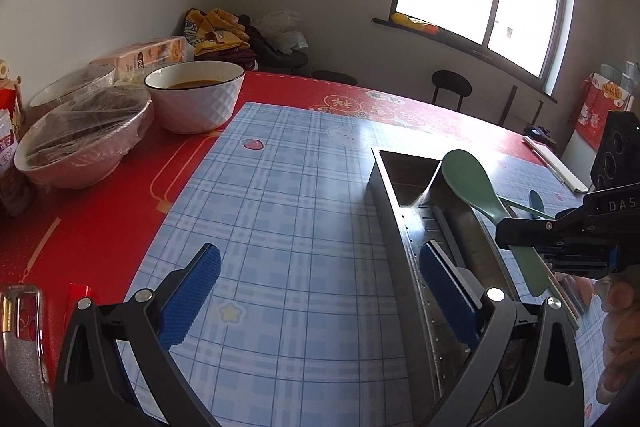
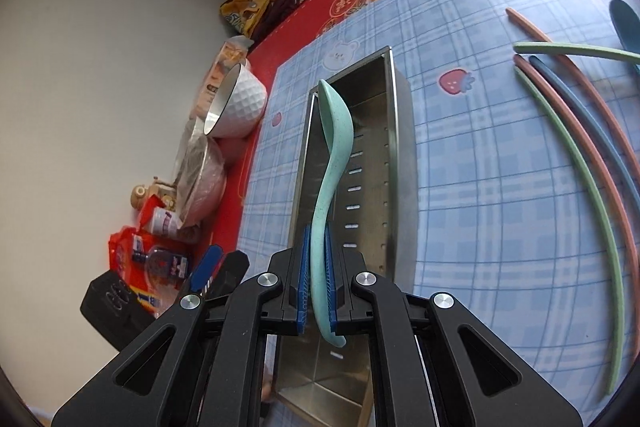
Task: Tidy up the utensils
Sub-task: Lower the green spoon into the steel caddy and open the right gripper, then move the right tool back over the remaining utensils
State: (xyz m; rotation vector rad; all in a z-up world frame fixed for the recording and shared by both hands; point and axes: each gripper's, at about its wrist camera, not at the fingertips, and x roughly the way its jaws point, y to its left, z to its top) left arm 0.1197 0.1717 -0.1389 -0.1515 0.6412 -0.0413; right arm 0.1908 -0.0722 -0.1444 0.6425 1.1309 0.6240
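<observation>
Spoon (image 2: 334,163): sitting clamped in the right hand-held gripper (image 2: 318,283), hanging over the metal tray (image 2: 400,163).
Left hand-held gripper (image 1: 316,291): gaping wide, straddling the tray's near wall.
Chopsticks (image 2: 576,155): lying on the worktop (image 2: 480,207) right of the tray.
Bowls (image 1: 196,95): crowding the worktop's left edge.

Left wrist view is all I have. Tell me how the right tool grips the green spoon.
Observer: The right tool is shut on the green spoon at its handle, bowl end over the metal tray.
Operator: Count the loose chopsticks.
Observer: Five chopsticks lie on the plaid mat right of the tray: two orange, two green, one blue.
Operator: Report any other spoon.
Observer: A dark teal spoon lies beside them, partly cut off by the frame edge.
</observation>
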